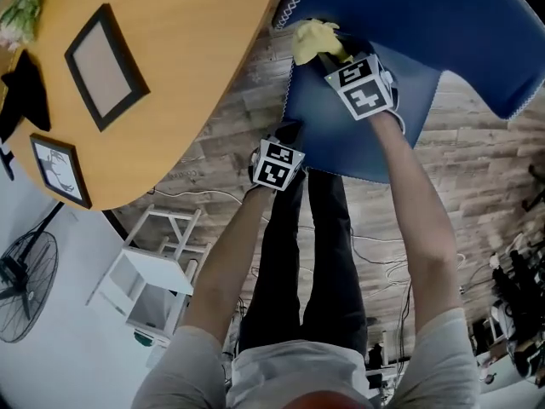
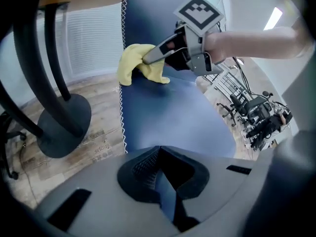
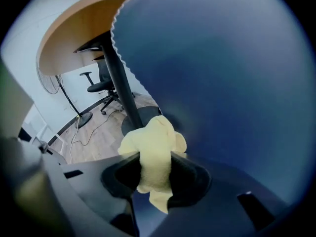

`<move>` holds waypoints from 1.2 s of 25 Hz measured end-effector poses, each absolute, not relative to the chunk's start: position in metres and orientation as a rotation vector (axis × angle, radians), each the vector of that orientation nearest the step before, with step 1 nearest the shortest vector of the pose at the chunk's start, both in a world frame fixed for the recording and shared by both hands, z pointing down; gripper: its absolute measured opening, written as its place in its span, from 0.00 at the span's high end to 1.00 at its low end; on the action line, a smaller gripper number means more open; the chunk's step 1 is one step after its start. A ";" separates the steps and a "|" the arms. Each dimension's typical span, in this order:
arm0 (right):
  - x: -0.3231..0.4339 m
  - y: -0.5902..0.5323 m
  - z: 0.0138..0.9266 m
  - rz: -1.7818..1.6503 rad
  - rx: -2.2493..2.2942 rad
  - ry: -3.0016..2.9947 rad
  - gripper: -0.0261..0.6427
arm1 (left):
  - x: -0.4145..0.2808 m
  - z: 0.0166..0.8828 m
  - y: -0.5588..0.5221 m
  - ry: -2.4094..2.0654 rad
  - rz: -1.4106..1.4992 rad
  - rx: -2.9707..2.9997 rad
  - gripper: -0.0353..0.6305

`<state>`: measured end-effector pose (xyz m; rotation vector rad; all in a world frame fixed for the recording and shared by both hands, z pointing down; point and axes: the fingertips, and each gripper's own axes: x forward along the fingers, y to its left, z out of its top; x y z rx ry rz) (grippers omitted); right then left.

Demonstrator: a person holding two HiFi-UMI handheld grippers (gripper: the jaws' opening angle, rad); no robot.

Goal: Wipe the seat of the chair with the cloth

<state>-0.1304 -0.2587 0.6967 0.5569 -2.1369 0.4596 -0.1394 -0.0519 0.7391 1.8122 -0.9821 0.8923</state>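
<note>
Two grippers work the blue seat (image 1: 341, 143). At the seat's near edge the left gripper (image 2: 159, 152) is pinched together on the rim, seemingly steadying it. Farther across the seat, by its scalloped side edge, the right gripper (image 3: 155, 169) is clamped on the yellow cloth (image 3: 152, 144), which bunches onto the fabric. To wipe well, I'd judge, press the cloth flat and drag overlapping strokes toward the near edge. Beyond the seat stands the wooden table (image 1: 187, 49).
</note>
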 end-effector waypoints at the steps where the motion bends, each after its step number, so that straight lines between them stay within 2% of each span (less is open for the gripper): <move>1: -0.135 -0.258 0.709 0.480 0.536 -2.120 0.74 | -0.140 0.740 -0.051 -0.983 0.908 1.797 0.91; 5: -0.136 -0.254 0.742 0.529 0.512 -2.063 0.75 | -0.138 0.742 -0.053 -0.933 0.967 1.757 0.91; 30: -0.099 -0.245 0.742 0.382 0.375 -1.985 0.76 | -0.141 0.744 -0.053 -0.981 0.977 1.733 0.91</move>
